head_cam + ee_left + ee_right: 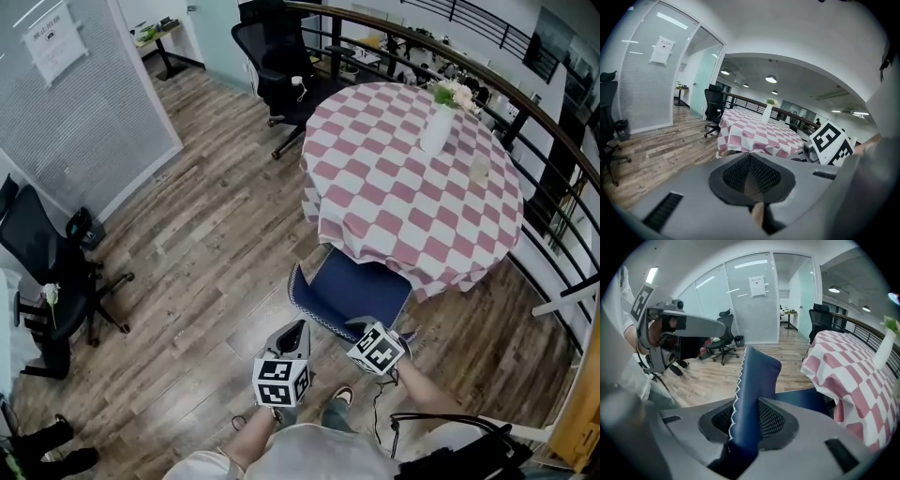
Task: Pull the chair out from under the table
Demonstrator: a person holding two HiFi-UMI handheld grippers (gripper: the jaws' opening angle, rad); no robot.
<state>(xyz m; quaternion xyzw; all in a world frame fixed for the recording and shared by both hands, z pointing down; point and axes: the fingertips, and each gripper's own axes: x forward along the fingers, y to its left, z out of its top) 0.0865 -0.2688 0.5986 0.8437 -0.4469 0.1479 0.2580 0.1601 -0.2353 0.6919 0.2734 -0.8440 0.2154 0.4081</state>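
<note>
A blue chair (352,291) stands tucked under the near side of a round table with a pink-and-white checked cloth (412,178); its backrest faces me. My right gripper (362,327) is at the top of that backrest. In the right gripper view the blue backrest (759,376) stands upright between the pads of the right gripper (750,414), which press on both its faces. My left gripper (300,325) hangs just left of the chair's back, apart from it. Its pads (761,174) meet at the tip with nothing between them.
A white vase with flowers (438,127) stands on the table. A black office chair (281,66) sits at the table's far side, another (47,272) by the glass wall at left. A dark railing (553,141) curves behind the table. Wood floor (216,253) lies to my left.
</note>
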